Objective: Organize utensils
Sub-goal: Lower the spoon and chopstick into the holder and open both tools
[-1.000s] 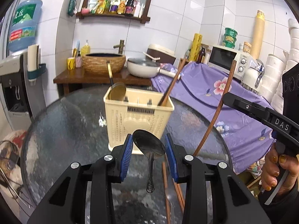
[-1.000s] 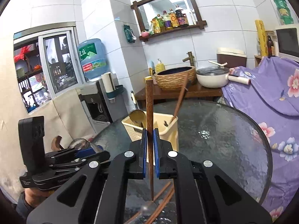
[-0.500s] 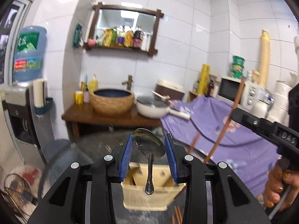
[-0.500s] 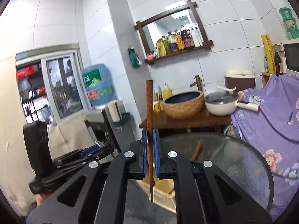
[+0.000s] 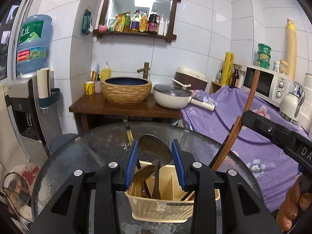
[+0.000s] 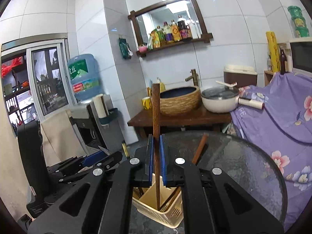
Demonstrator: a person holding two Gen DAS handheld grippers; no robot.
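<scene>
While both tools hover over a cream utensil basket (image 5: 165, 210) on a round glass surface (image 5: 81, 156), each carries one utensil.

Left hand-held gripper (image 5: 155, 163): its blue pads are clamped on the bowl of a metal spoon (image 5: 154, 152), whose handle hangs down into the basket among utensils already standing there. Right hand-held gripper (image 6: 155, 159): its jaws are pressed together on an upright wooden chopstick (image 6: 156, 113), the lower tip reaching inside the basket's rim. A person's hand (image 5: 294, 200) grips the right tool at the frame's edge.
</scene>
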